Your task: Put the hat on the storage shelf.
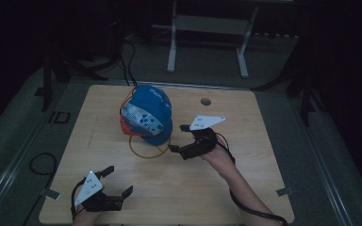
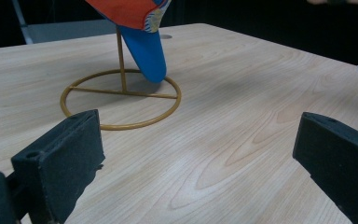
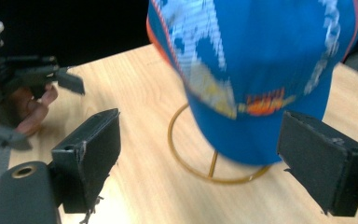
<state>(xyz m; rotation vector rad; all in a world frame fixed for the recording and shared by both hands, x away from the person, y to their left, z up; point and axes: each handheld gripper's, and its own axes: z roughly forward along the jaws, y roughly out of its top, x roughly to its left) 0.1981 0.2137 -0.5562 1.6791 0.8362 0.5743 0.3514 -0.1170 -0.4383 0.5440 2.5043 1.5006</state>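
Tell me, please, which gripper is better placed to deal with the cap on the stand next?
The right gripper: it sits open just beside the blue cap on the gold wire stand, with the brim ahead of its jaws. The left gripper, also open, rests far off near the table's front edge.

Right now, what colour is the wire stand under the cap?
Golden yellow; the wire stand shows best in the left gripper view.

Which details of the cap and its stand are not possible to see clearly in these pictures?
- Top of the gold stand: hidden inside the blue cap, in the high view and both gripper views.
- Printing on the cap: blurred in the right gripper view, too small in the high view.
- Cap's crown: cut off by the top edge in the left gripper view.
- Floor around the table: too dark in the high view.
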